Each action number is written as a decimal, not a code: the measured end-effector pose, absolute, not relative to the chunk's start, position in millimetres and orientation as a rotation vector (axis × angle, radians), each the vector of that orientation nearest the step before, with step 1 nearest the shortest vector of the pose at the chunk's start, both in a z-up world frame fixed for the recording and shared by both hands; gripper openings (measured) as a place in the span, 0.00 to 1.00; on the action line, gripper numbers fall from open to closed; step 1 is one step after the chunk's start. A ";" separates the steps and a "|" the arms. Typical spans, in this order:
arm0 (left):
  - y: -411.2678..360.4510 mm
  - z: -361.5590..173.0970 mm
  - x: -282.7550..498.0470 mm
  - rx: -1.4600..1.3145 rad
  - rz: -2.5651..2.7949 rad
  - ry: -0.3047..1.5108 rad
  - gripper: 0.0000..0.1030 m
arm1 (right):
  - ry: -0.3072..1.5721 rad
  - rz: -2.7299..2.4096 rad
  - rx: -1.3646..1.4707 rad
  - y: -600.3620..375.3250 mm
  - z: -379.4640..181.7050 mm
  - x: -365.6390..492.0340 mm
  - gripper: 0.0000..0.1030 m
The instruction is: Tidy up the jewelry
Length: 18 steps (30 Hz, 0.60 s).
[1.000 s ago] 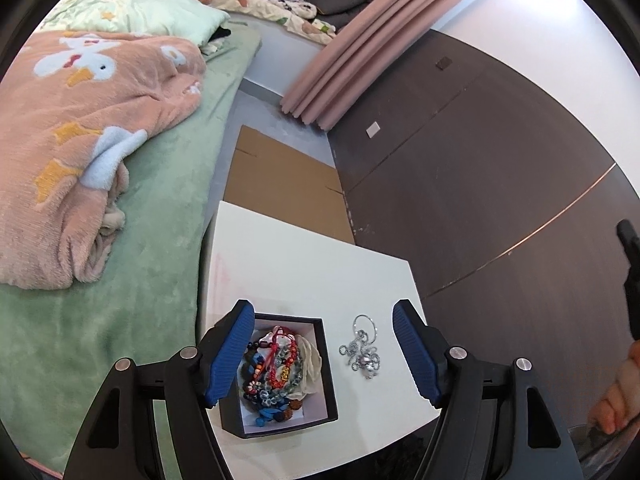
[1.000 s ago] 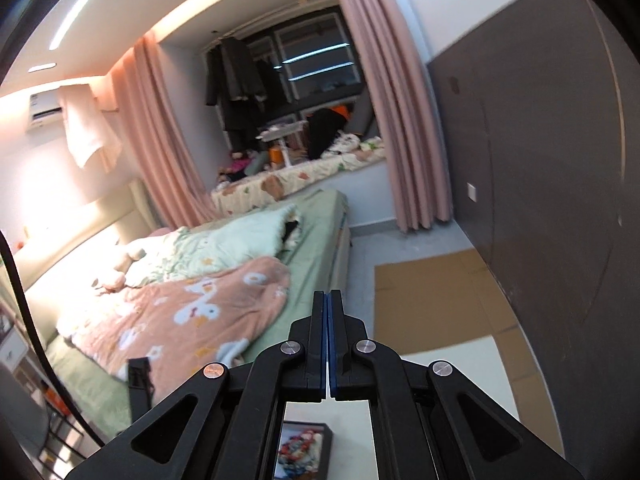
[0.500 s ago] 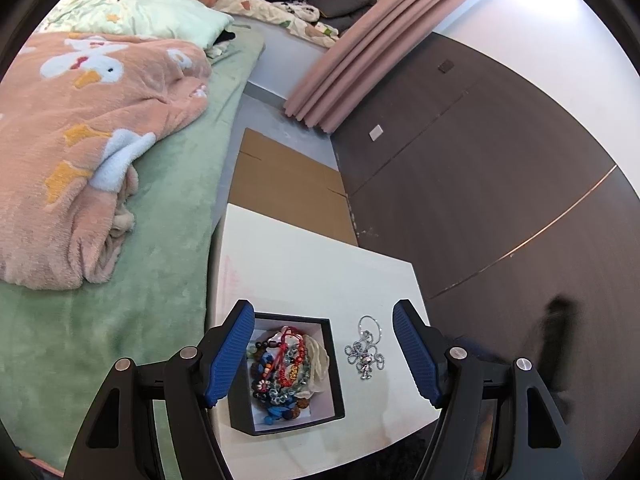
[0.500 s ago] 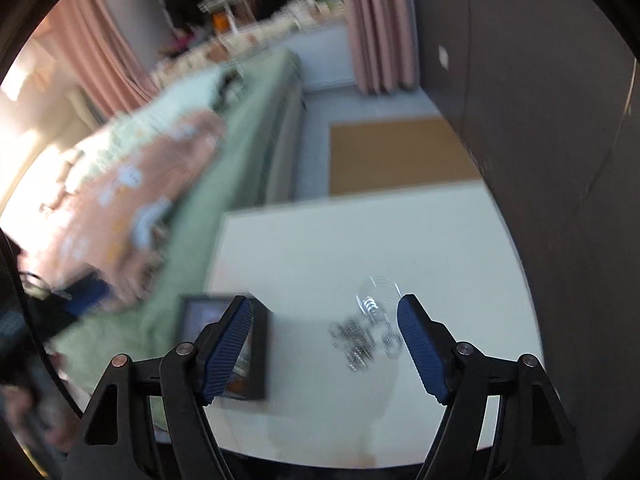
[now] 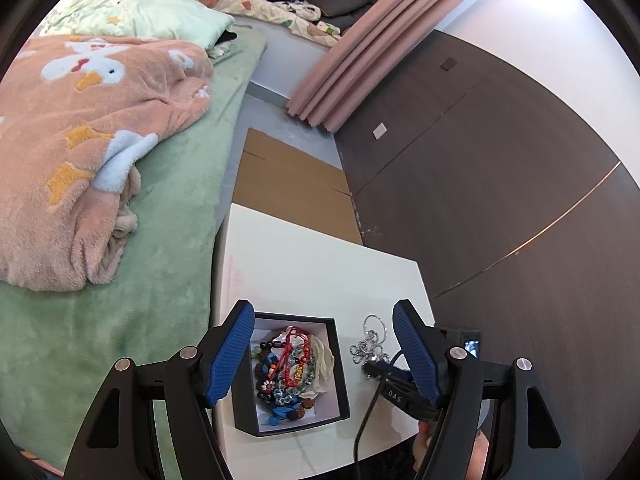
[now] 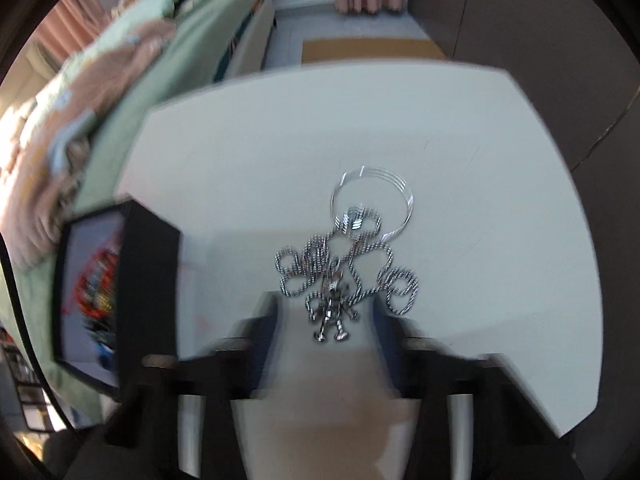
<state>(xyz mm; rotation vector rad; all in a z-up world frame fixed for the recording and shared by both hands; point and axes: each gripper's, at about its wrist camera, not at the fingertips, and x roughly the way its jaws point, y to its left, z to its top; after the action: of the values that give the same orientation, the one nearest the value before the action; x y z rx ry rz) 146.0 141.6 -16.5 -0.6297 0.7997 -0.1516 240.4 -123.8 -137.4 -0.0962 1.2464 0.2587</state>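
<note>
Down from pointing across the room, the right gripper [image 6: 326, 320] now sits low over the tabletop [image 6: 460, 128], fingers spread either side of the silver chain [image 6: 344, 264] near the near edge, not touching it. Spread wide too, the left gripper [image 5: 324, 352] hovers above the black box [image 5: 338, 368] of beaded jewelry [image 5: 286, 368] at the near left corner. Beyond the table's far edge lies flat cardboard [image 5: 288, 180].

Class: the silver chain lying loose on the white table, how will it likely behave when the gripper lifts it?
The silver chain lies in loose coils, so it will probably dangle limply rather than hold shape. Its thin links and ring look light. Smooth metal may slip between the open right gripper's fingers unless pinched at the pendant.
</note>
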 end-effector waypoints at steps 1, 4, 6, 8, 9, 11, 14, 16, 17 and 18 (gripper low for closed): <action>141.1 -16.5 145.9 -0.626 -0.149 0.799 0.70 | 1.207 0.259 -0.122 -121.4 -134.6 238.4 0.16; 140.8 -16.7 144.8 -0.626 -0.144 0.800 0.70 | 1.191 0.299 -0.094 -122.3 -125.4 237.3 0.01; 142.2 -17.4 144.6 -0.633 -0.139 0.801 0.70 | 1.131 0.309 -0.098 -123.9 -109.5 233.6 0.01; 143.0 -17.6 144.7 -0.638 -0.137 0.801 0.70 | 1.080 0.332 -0.085 -126.6 -90.6 230.6 0.01; 143.1 -17.5 145.1 -0.638 -0.138 0.801 0.70 | 1.058 0.339 -0.079 -127.8 -80.8 228.8 0.01; 143.2 -17.4 145.2 -0.635 -0.138 0.801 0.70 | 1.011 0.350 -0.068 -129.9 -60.0 225.9 0.01; 142.1 -17.3 144.9 -0.628 -0.143 0.799 0.70 | 0.946 0.360 -0.050 -135.2 -28.2 221.6 0.01; 141.7 -17.2 145.0 -0.628 -0.144 0.801 0.70 | 0.939 0.361 -0.041 -136.0 -19.7 223.2 0.01; 141.7 -17.3 144.7 -0.630 -0.144 0.801 0.70 | 0.963 0.356 -0.031 -136.7 -19.6 225.6 0.01; 141.3 -17.1 144.6 -0.630 -0.144 0.799 0.70 | 1.004 0.356 -0.021 -137.5 -24.5 229.1 0.03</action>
<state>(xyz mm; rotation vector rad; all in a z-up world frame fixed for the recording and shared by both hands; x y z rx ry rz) 144.6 141.3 -17.1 -0.6303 0.7995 -0.1439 229.1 -137.5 -24.5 -0.0207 1.0042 0.3559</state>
